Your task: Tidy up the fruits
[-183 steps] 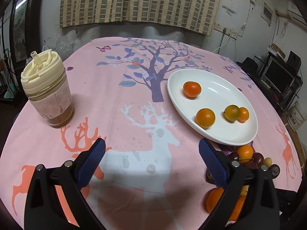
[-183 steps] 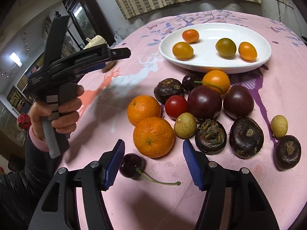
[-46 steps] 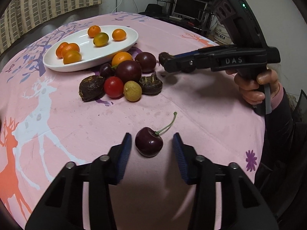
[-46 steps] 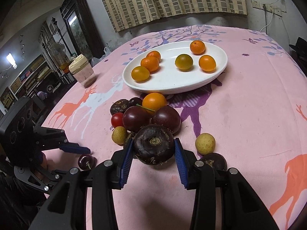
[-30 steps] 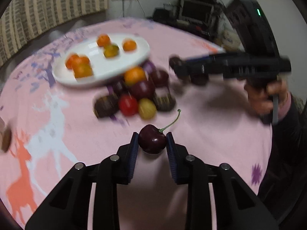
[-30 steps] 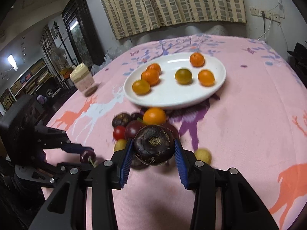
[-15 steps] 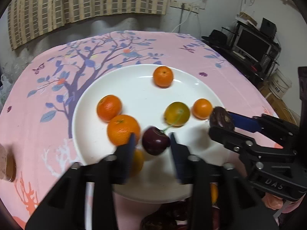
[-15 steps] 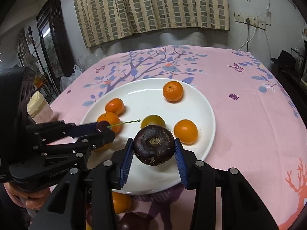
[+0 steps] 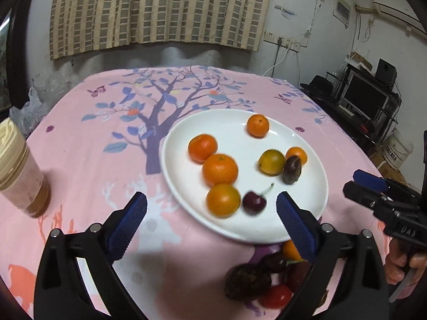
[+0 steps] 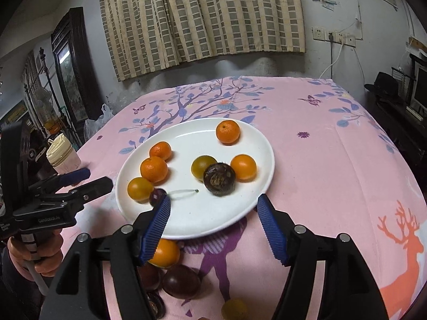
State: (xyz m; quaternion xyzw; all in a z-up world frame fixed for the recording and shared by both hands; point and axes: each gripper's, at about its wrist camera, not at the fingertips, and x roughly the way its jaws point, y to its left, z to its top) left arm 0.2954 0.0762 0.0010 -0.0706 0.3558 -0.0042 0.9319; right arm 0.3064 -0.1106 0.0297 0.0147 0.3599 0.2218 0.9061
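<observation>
A white plate (image 9: 232,128) (image 10: 202,213) on the pink tablecloth holds several small oranges (image 9: 219,169) (image 10: 154,169) and a greenish one (image 9: 271,162). A dark cherry (image 9: 254,202) (image 10: 157,196) lies free near the plate's front rim, stem up. A dark brown water chestnut (image 9: 292,169) (image 10: 219,179) rests beside the greenish fruit. My left gripper (image 9: 210,208) (image 10: 88,178) hovers over the plate's front edge, its jaws opening wide, nothing pressed between them. My right gripper (image 10: 213,206) (image 9: 368,186) is also opening, with no fruit in it.
In front of the plate lies a heap of loose fruit: a dark chestnut (image 9: 248,280), a red tomato (image 9: 276,296), an orange (image 10: 164,253) and a dark plum (image 10: 181,284). A cream-lidded cup (image 9: 18,170) (image 10: 63,157) stands at the left.
Both grippers have let go: the cherry dropped from the left jaws and the chestnut from the right onto the plate. Both have spread their jaws and drawn back a little.
</observation>
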